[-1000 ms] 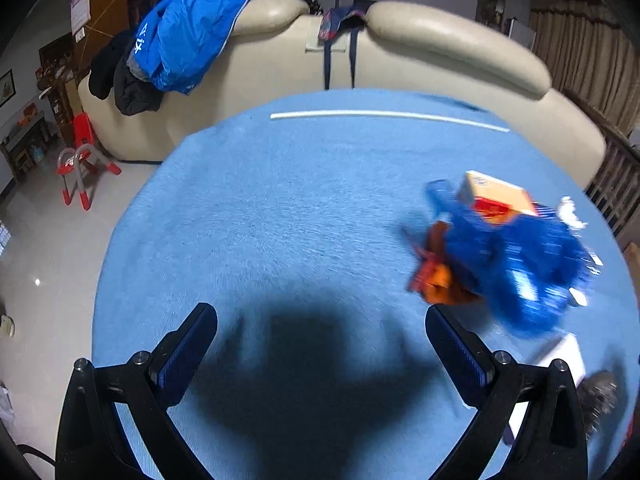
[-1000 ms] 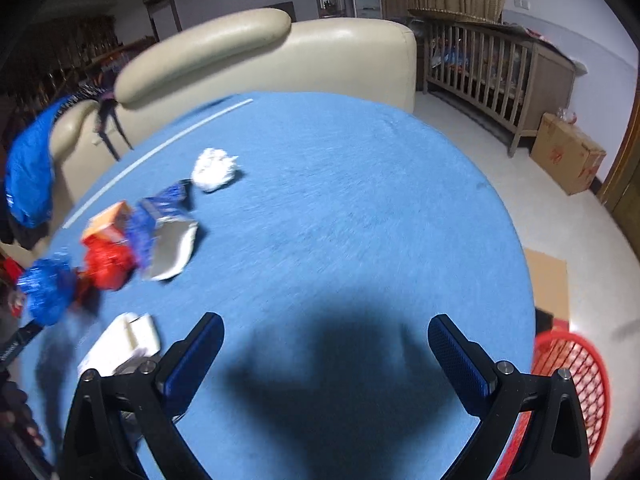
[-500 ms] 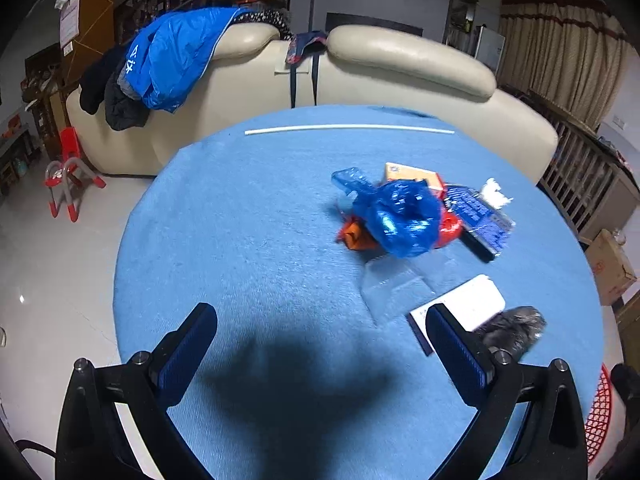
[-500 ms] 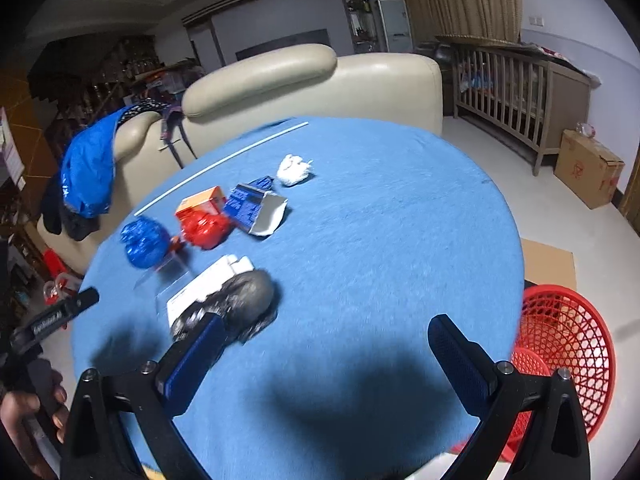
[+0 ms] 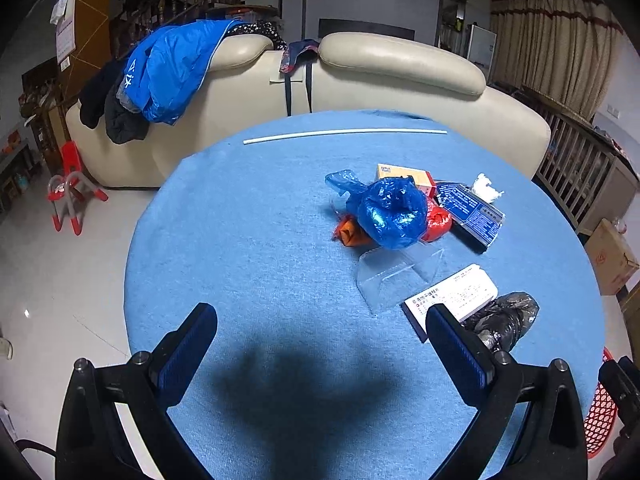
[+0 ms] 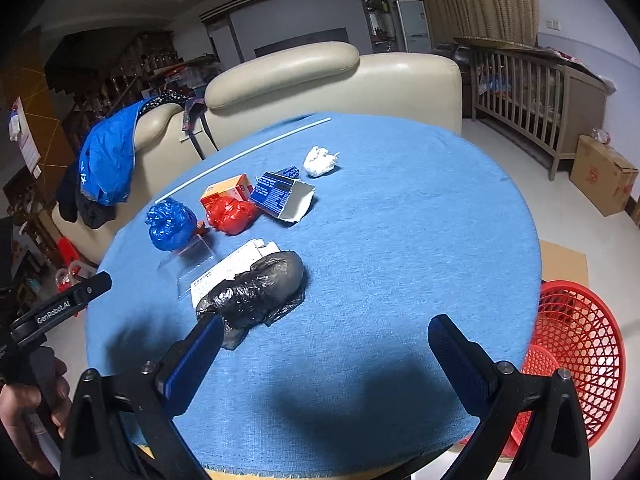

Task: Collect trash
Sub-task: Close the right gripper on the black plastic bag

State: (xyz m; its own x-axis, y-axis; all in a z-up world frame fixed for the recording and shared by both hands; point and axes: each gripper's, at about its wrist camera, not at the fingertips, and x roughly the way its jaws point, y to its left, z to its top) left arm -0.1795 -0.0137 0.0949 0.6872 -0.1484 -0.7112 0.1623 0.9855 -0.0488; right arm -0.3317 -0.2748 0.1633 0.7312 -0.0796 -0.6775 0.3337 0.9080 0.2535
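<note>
While both tools hover over the near edge of the round blue surface (image 6: 400, 208), the left tool (image 5: 322, 344) has its fingers spread wide apart with nothing between them, and the right tool (image 6: 324, 346) is likewise spread wide and empty.

Trash lies in a loose cluster on the left-centre of the surface in the right wrist view:
- Black plastic bag (image 6: 256, 288): nearest the right tool, just beyond its left fingertip, lying partly over a white printed box (image 6: 224, 270).
- Clear plastic piece (image 6: 188, 258): just beside the white box, on its far left.
- Blue plastic bag (image 6: 170, 228): behind the clear piece.
- Red plastic bag (image 6: 232, 216): right of the blue bag, touching an orange carton (image 6: 228, 192).
- Blue printed package (image 6: 282, 196): right of the carton.
- Crumpled white tissue (image 6: 320, 160): farthest back, apart from the rest.

A thin white rod (image 6: 240, 160) lies along the far edge. A red mesh basket (image 6: 576, 344) stands on the floor at lower right, beside the surface.
</note>
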